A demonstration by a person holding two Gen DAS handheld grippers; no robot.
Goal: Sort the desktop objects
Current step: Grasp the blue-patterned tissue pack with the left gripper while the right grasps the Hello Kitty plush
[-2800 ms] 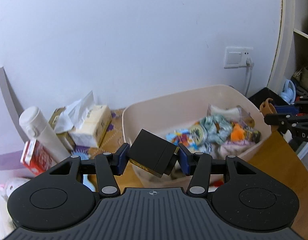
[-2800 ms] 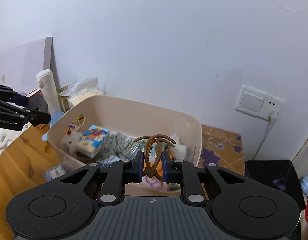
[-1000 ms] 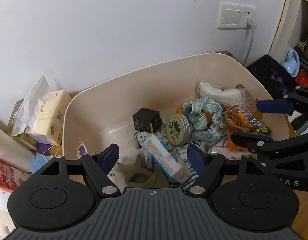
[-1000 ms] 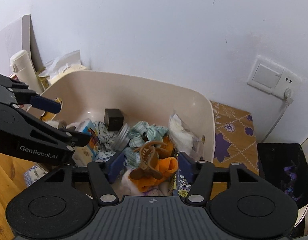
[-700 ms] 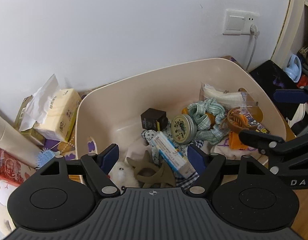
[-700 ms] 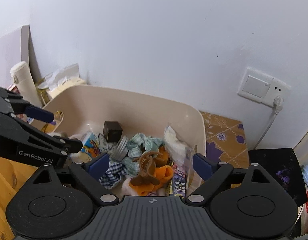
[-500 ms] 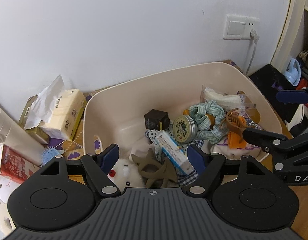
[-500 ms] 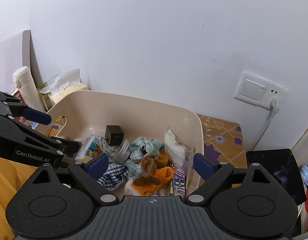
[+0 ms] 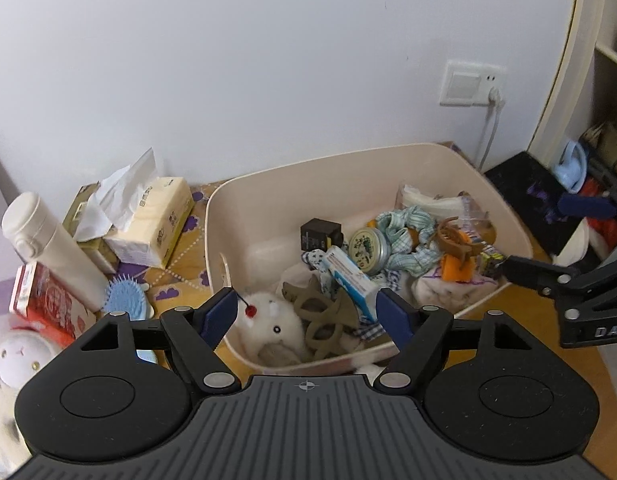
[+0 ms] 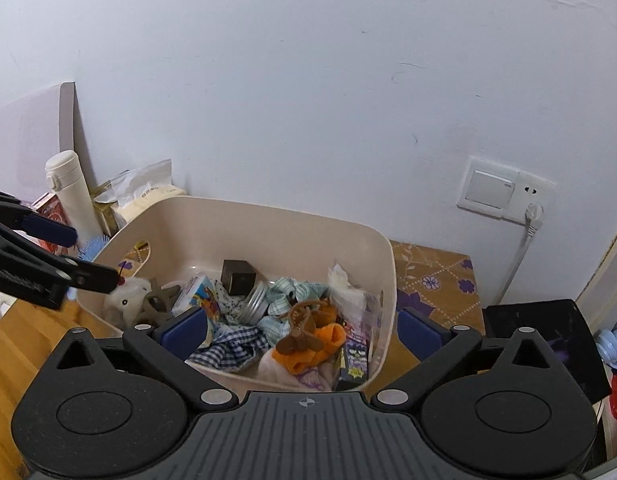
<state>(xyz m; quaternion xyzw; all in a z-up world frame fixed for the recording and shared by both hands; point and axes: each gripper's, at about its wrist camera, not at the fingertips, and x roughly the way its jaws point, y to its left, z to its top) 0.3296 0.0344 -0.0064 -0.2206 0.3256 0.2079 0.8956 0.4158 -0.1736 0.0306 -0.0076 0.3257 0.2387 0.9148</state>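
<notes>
A beige plastic bin (image 9: 268,188) (image 10: 236,220) stands on the desk by the wall, filled with small items. In it lie a black box (image 9: 322,234) (image 10: 237,277), a brown hair claw (image 9: 452,236) (image 10: 302,326), a round tin (image 9: 368,245), a blue-and-white carton (image 9: 350,280) and a white plush toy (image 9: 270,326). My left gripper (image 9: 306,316) is open and empty above the bin's near rim. My right gripper (image 10: 302,330) is open and empty above the bin's near right part.
Left of the bin stand a tissue pack (image 9: 152,220), a white thermos (image 9: 48,248), a blue hairbrush (image 9: 124,298) and a red box (image 9: 40,308). A wall socket with a plug (image 10: 508,194) is at the right. A black object (image 10: 548,344) lies beyond the desk's right edge.
Both grippers released their objects into the bin: the black box from the left, the brown hair claw from the right. Both then opened wide and drew back and up from the bin.
</notes>
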